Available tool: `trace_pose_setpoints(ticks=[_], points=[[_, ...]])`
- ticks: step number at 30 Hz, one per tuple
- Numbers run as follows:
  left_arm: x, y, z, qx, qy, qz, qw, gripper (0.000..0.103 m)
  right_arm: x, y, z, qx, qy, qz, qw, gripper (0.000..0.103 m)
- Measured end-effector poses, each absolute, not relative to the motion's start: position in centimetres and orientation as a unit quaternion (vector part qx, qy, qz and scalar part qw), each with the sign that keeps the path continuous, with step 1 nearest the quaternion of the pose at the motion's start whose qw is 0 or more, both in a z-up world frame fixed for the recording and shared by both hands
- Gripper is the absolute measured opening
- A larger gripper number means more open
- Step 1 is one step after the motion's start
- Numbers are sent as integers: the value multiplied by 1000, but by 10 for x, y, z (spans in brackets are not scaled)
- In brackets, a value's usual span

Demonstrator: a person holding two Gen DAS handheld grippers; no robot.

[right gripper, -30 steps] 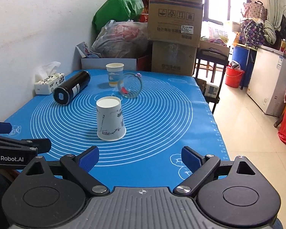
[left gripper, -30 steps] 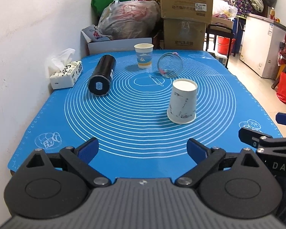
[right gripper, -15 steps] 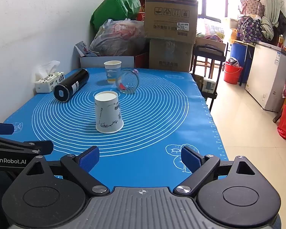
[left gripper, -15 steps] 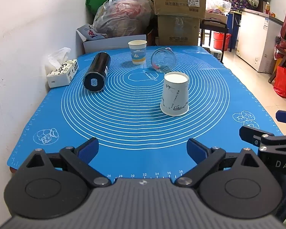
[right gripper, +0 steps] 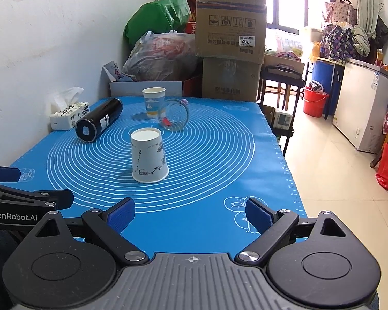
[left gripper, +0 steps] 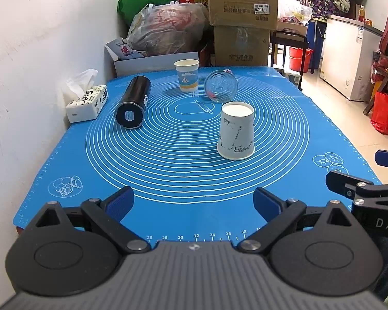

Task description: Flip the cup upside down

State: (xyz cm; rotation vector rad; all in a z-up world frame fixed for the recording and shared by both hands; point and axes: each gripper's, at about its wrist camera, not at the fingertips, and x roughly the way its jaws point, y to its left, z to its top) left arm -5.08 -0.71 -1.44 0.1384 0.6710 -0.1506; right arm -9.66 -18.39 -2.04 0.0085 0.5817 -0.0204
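While white cup (left gripper: 236, 132) stays inverted on mat (left gripper: 168, 155), both tools (fingers apart, empty) pulled back slightly.

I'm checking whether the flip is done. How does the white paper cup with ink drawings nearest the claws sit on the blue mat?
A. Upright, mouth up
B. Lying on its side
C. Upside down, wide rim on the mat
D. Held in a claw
C: the white paper cup stands free with its wide rim on the blue mat and its narrower closed base facing up.
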Motion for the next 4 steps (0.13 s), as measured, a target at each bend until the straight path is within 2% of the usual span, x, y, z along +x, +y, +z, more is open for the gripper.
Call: trace_pose_setpoints(ticks=[4], points=[[-52, -8, -13, 68, 327, -73, 940, 98, -98, -184, -20, 4, 286, -10, 958, 94]])
